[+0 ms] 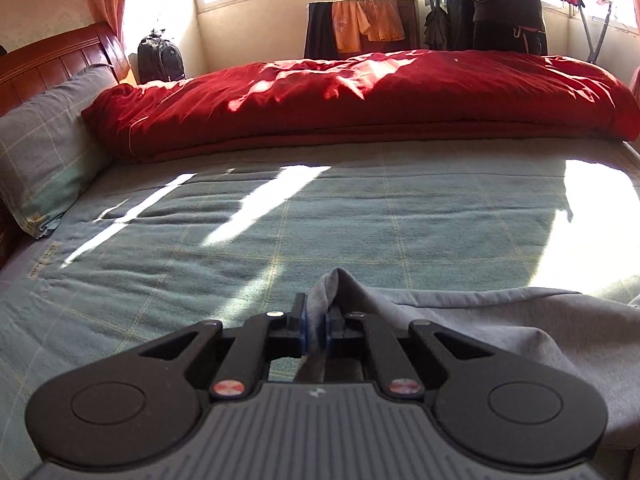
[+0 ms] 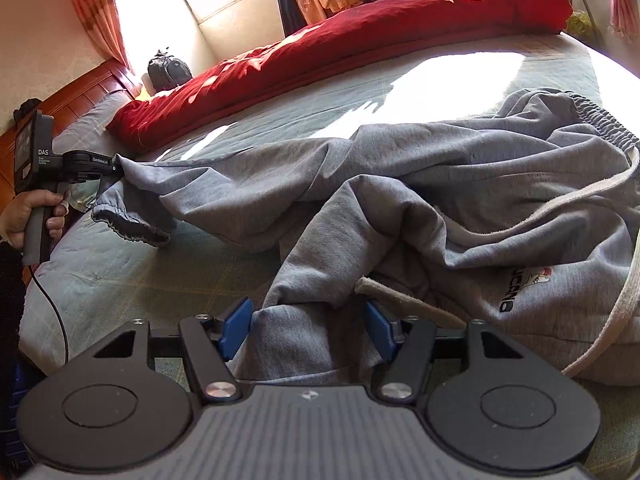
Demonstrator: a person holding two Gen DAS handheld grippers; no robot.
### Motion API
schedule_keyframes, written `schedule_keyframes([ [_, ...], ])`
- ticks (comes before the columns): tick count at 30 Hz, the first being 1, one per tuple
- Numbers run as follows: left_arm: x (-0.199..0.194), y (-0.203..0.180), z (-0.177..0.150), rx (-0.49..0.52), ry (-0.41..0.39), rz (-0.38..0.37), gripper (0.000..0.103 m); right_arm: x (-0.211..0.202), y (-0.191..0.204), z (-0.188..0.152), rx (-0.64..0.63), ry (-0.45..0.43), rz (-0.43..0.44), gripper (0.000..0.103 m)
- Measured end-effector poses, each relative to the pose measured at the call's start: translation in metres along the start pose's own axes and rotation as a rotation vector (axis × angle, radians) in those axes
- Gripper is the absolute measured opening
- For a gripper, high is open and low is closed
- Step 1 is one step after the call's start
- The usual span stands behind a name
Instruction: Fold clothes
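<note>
Left wrist view: your left gripper [image 1: 316,320] clenches grey sweatpants [image 1: 500,320] leg; right gripper [image 2: 306,330] fingers released, straddling fabric on bed [image 2: 132,280].

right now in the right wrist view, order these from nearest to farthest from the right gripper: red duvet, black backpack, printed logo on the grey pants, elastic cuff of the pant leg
From the right gripper:
1. Printed logo, just right of it.
2. Elastic cuff, out to the left.
3. Red duvet, along the bed's far side.
4. Black backpack, beyond the duvet's left end.
</note>
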State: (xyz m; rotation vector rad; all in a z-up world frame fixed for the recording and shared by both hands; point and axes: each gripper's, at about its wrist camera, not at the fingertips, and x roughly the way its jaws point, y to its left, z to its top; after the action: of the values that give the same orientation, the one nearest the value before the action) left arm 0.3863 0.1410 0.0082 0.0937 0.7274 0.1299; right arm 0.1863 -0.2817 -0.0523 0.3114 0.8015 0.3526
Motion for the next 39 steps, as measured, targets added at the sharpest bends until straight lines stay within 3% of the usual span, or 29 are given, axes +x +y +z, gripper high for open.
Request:
schedule_keyframes([
  [9,0.068,0.005,0.035,-0.022,0.08,0.08,0.006,-0.008,-0.005,0.009,-0.013,-0.056,-0.036,0.066],
  [16,0.114,0.005,0.038,-0.042,0.125,0.122,0.007,-0.001,-0.016,0.013,0.013,-0.05,-0.066,0.066],
  [18,0.123,0.004,0.035,-0.035,0.139,0.118,0.009,0.004,-0.016,0.015,0.02,-0.042,-0.07,0.066],
  [19,0.124,0.003,0.034,-0.027,0.146,0.113,0.017,0.007,-0.016,0.015,0.021,-0.037,-0.068,0.066],
  [25,0.112,0.012,0.037,-0.015,0.121,0.076,0.025,0.017,-0.008,0.019,0.003,-0.015,-0.057,0.066],
  [30,0.084,0.032,0.044,-0.076,0.072,0.02,0.036,0.016,0.002,0.02,-0.02,-0.014,-0.049,0.068],
  [32,0.075,0.04,0.046,-0.093,0.077,-0.011,0.05,0.014,0.006,0.019,-0.023,-0.014,-0.043,0.068],
  [33,0.071,0.043,0.045,-0.09,0.089,-0.019,0.052,0.013,0.008,0.019,-0.026,-0.018,-0.041,0.068],
  [37,0.054,0.044,0.03,-0.048,0.115,-0.007,0.053,0.005,0.018,0.018,-0.039,-0.032,-0.032,0.068],
  [39,0.045,0.048,0.019,-0.078,0.124,-0.053,0.054,0.0,0.023,0.016,-0.045,-0.036,-0.03,0.068],
])
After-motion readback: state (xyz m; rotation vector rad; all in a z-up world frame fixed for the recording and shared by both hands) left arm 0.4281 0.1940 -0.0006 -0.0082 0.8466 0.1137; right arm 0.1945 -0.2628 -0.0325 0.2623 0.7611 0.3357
